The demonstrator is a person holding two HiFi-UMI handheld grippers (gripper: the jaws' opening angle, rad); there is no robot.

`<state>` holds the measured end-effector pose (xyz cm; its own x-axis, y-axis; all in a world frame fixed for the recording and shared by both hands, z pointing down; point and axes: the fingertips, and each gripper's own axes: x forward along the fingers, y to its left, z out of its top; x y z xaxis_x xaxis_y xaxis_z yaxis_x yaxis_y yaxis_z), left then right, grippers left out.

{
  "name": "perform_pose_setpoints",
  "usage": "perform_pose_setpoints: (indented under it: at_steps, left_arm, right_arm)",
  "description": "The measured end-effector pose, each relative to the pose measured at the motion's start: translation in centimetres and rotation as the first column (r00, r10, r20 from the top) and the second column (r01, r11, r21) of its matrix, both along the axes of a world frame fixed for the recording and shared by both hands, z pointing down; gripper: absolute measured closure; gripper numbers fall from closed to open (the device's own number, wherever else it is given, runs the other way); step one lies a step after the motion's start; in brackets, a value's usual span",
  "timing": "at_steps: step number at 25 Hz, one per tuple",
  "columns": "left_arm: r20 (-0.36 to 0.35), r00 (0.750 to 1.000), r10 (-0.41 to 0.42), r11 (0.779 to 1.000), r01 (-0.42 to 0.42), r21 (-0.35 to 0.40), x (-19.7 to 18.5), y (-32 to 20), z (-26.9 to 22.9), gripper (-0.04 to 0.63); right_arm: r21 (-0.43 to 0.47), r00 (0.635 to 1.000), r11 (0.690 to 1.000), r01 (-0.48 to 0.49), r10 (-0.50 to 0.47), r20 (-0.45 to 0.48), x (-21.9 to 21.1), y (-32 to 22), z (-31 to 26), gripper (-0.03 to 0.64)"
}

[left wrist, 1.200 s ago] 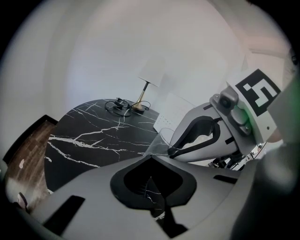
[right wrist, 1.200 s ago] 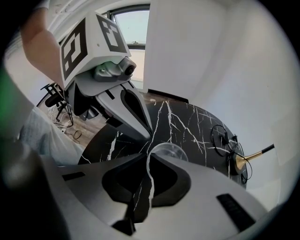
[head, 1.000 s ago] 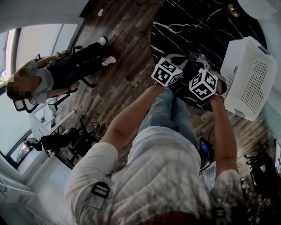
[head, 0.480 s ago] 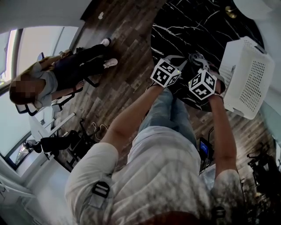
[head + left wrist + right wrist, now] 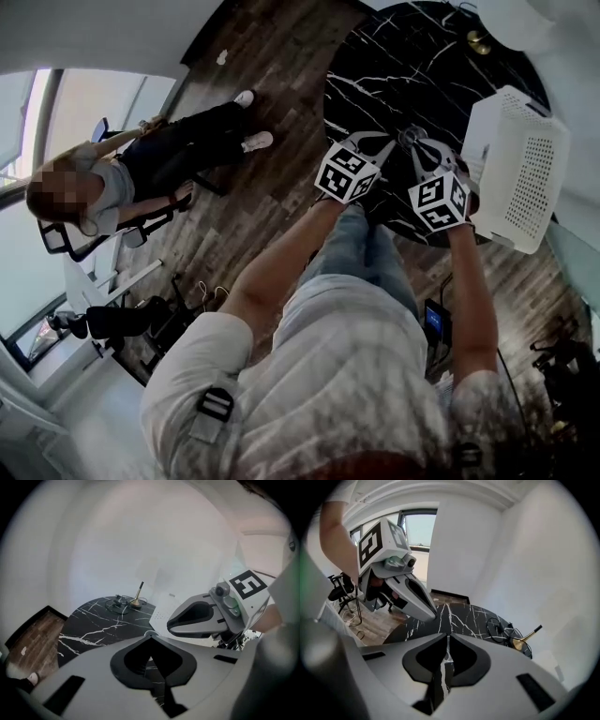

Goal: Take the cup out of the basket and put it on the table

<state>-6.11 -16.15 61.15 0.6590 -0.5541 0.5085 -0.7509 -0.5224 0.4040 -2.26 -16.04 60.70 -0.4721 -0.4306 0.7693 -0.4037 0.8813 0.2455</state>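
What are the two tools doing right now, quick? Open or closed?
Left tool: closed, holding nothing.
Right tool: closed, holding nothing.

The basket (image 5: 514, 173) is white and perforated, the table (image 5: 394, 52) black with white veins, and the floor (image 5: 267, 70) brown, apparently wood-grained.
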Motion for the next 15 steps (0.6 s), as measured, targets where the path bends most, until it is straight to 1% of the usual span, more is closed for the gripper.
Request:
perform_pose_setpoints:
  at_steps: [4, 7, 9, 11, 13, 15]
  left_arm:
    - [-0.037, 0.999, -0.013, 0.999, 0.015, 0.05, 0.2, 0.4, -3.5, 0.589]
    - [-0.054, 0.998, -0.014, 0.995, 0.019, 0.093, 0.5, 0.9, -6.1, 0.589]
    - [-0.067, 0.998, -0.016, 0.993, 0.024, 0.12, 0.7, 1.1, -7.9, 0.589]
    - [-0.088, 0.996, -0.021, 0.989, 0.033, 0.144, 0.9, 1.5, -9.8, 0.589]
    - [-0.113, 0.993, -0.022, 0.984, 0.042, 0.17, 1.2, 2.0, -12.1, 0.589]
    - [-0.133, 0.991, -0.019, 0.977, 0.046, 0.208, 1.6, 2.4, -14.7, 0.589]
  right_arm:
    - [0.039, 0.993, 0.997, -0.07, 0.066, 0.1, 0.4, -0.1, -3.5, 0.606]
    - [0.079, 0.976, 0.988, -0.134, 0.117, 0.186, 1.0, -0.2, -6.5, 0.607]
    - [0.063, 0.945, 0.98, -0.189, 0.164, 0.284, 1.4, -0.2, -8.8, 0.609]
    - [0.039, 0.902, 0.97, -0.238, 0.206, 0.38, 2.1, 0.0, -11.1, 0.609]
    - [0.051, 0.87, 0.961, -0.272, 0.223, 0.441, 3.0, 0.4, -13.3, 0.609]
    - [0.08, 0.846, 0.951, -0.298, 0.225, 0.483, 3.6, 0.8, -15.8, 0.609]
